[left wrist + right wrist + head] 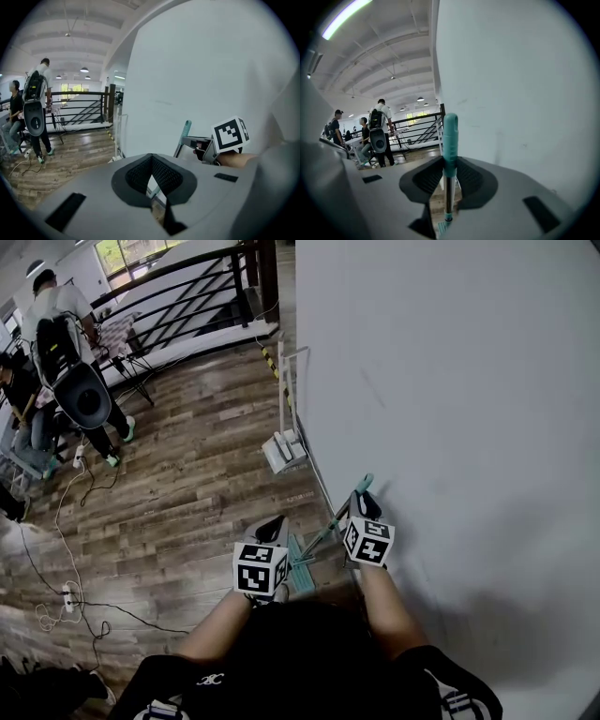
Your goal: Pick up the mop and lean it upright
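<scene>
Now, with your right claw [449, 164] clamped on the mop [450, 136] and your left claw [151, 165] closed empty, rest its handle against the wall [450, 381].

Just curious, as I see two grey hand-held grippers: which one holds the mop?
The right gripper: its jaws clamp the teal-capped metal mop handle; the left gripper holds nothing.

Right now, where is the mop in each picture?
Head view: the mop slants beside the white wall, lower middle.
Left gripper view: mop right of centre, teal tip up.
Right gripper view: mop dead centre, gripped between the jaws.
Shared landmark: the black railing, left of that wall in all three.
</scene>
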`<state>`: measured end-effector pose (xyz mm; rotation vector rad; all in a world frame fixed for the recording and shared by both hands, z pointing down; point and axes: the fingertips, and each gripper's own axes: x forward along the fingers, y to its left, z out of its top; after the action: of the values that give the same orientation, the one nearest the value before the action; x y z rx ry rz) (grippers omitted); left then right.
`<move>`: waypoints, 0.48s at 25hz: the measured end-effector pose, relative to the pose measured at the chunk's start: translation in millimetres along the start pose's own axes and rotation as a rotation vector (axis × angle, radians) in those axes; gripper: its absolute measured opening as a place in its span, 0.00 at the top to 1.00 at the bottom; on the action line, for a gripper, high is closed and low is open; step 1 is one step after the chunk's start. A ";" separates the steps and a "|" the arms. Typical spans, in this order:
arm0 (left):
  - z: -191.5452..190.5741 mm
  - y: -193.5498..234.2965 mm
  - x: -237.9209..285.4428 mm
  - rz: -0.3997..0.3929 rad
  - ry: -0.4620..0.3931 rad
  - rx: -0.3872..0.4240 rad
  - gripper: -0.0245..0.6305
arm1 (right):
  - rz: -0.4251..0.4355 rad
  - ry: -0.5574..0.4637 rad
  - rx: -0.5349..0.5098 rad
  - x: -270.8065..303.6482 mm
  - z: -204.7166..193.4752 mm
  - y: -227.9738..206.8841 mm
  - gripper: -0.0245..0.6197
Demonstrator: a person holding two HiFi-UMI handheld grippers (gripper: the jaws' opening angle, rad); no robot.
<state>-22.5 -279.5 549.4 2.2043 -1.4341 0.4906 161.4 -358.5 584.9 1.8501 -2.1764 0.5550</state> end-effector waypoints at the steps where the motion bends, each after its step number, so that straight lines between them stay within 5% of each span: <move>1: -0.6 -0.6 0.7 -0.004 0.003 0.003 0.97 | -0.023 0.002 0.018 1.3 -0.3 -9.0 0.80; 12: -0.5 -23.6 7.2 -0.050 0.017 0.039 0.97 | -0.182 0.034 0.122 12.1 -1.7 -73.7 0.80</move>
<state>2.0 -276.4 549.3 2.2550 -1.3684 0.5230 231.5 -378.2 601.4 2.0583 -1.9664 0.6890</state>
